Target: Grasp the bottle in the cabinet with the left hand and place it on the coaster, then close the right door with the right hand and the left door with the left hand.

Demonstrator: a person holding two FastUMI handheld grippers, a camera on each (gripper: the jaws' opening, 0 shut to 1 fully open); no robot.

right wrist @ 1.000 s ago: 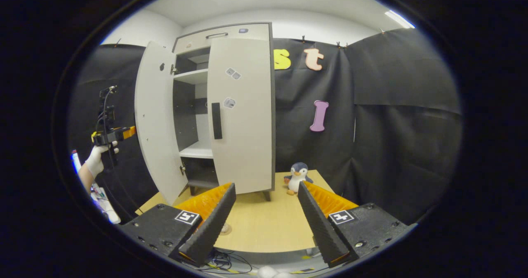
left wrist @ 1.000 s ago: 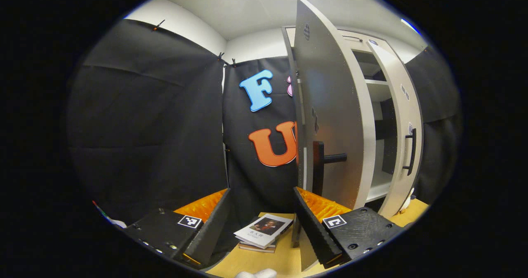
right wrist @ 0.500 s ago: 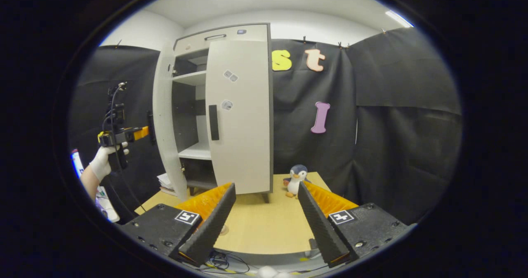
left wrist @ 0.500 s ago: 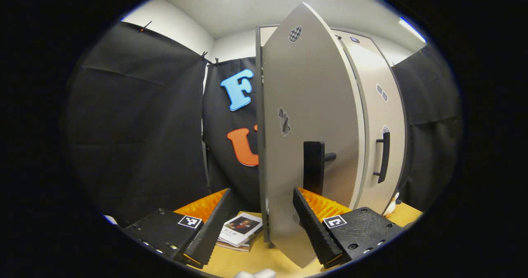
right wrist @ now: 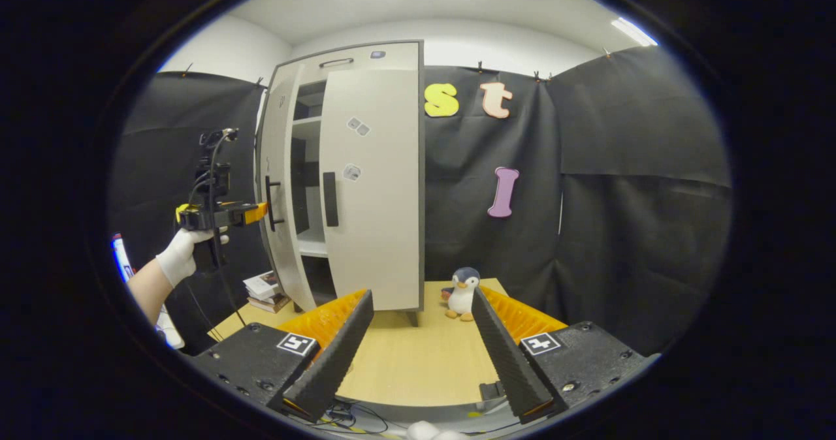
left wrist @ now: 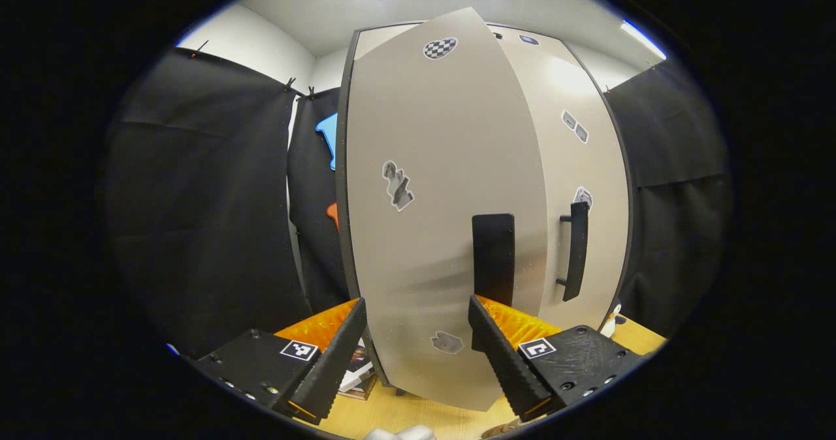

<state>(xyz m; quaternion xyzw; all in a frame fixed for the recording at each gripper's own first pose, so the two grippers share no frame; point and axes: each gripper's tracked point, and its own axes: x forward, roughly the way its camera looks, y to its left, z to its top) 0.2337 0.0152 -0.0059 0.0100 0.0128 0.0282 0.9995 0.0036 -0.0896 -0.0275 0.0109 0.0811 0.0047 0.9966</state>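
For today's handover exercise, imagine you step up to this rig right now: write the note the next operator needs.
Left gripper: open, empty, close against the left door.
Right gripper: open, empty, held back over the table.
Right door: looks shut.
Left door: nearly shut, a gap remains at the cabinet.
Bottle and coaster: I can't make them out.
Left: push the left door fully closed.

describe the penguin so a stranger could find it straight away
Start at the tall cabinet on the wooden table. Just past its bottom right corner stands the penguin, a small plush toy, unlike the flat books on the cabinet's other side.
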